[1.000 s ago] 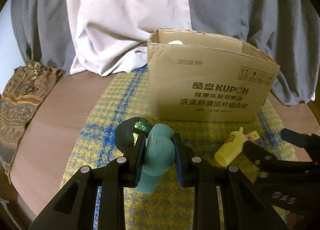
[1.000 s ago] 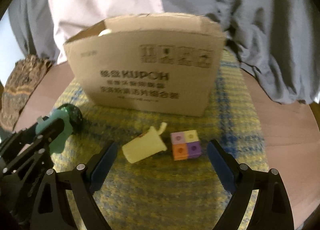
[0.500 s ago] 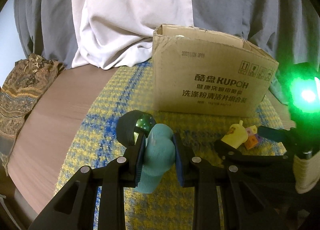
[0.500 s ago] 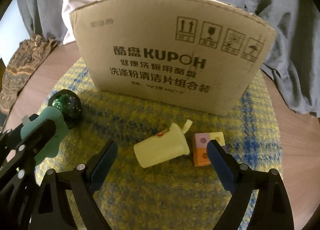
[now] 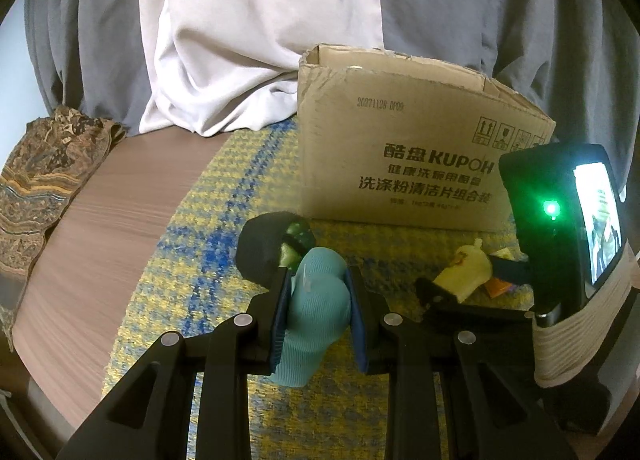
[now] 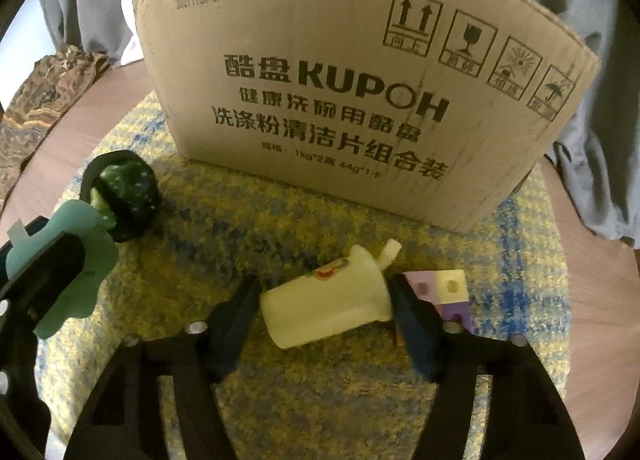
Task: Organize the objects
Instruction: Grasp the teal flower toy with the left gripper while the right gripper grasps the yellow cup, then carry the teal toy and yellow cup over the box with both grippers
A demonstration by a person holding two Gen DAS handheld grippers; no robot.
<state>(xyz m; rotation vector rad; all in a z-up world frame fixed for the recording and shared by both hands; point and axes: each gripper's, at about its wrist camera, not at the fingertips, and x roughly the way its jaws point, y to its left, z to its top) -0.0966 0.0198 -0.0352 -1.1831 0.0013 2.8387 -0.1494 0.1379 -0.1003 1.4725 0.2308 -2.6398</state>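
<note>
From the left wrist view, the left hand-held gripper (image 5: pixel 318 302) is clamped on a teal ribbed soft toy (image 5: pixel 316 316), whose lower end hangs below the fingers. Just beyond it a dark green ball (image 5: pixel 298 238) is half hidden by a black rounded piece and by the toy. A cardboard box (image 5: pixel 408 164) stands on the yellow-and-blue mat (image 5: pixel 208 260), its open top barely visible, so its contents cannot be made out. At right, the right hand-held gripper (image 5: pixel 464 280) is partly blocked by a phone-like screen (image 5: pixel 598 228) strapped to it. A patterned cloth (image 5: pixel 44 176) lies on the brown desk (image 5: pixel 92 244) at left, with grey and white drapes (image 5: pixel 260 28) behind.

Over in the right wrist view, the right hand-held gripper (image 6: pixel 326 300) has its fingers set narrowly around a pale yellow bottle (image 6: pixel 326 300) lying on its side on the mat (image 6: pixel 320 380); whether the pads press it cannot be told. Coloured blocks (image 6: pixel 444 292) sit just beside the bottle, partly hidden by the right finger. The box (image 6: pixel 344 92) fills the background, its top cut off. The toy (image 6: pixel 68 260) and ball (image 6: pixel 128 192) appear at left
</note>
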